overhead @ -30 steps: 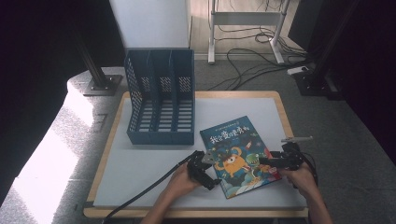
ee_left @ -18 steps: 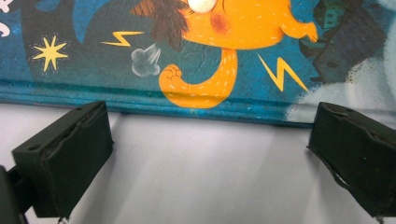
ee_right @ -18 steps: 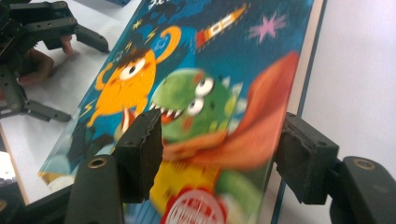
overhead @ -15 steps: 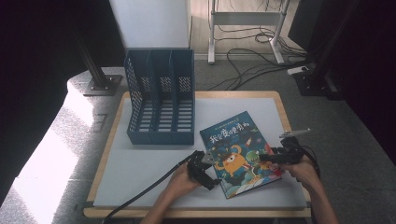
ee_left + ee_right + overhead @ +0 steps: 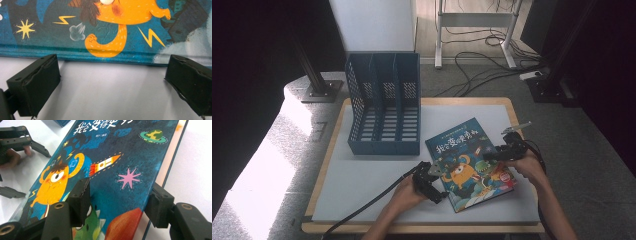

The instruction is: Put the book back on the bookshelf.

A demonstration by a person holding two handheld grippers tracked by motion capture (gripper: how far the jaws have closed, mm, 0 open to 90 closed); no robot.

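A picture book (image 5: pixel 469 160) with a dark blue cover and an orange monster lies at an angle on the white mat. My left gripper (image 5: pixel 439 182) sits at its left edge, open, the book's edge (image 5: pixel 112 53) just beyond its empty jaws (image 5: pixel 112 85). My right gripper (image 5: pixel 493 156) is at the book's right edge. Its jaws have just been closing, with the front cover (image 5: pixel 112 170) between them. One jaw lies on the cover's face and the other catches under its free edge (image 5: pixel 120 195). The cover stands slightly raised off the cream pages (image 5: pixel 172 157).
A blue three-slot file holder (image 5: pixel 384 115) stands on the mat (image 5: pixel 362 185) behind and left of the book. The left gripper's cable (image 5: pixel 372 202) trails to the front edge. Cables and a stand's legs (image 5: pixel 472 20) lie on the floor beyond the table.
My right gripper has slid in over the book's right edge and risen a little, and its jaws have narrowed onto the cover. The left gripper has stayed put.
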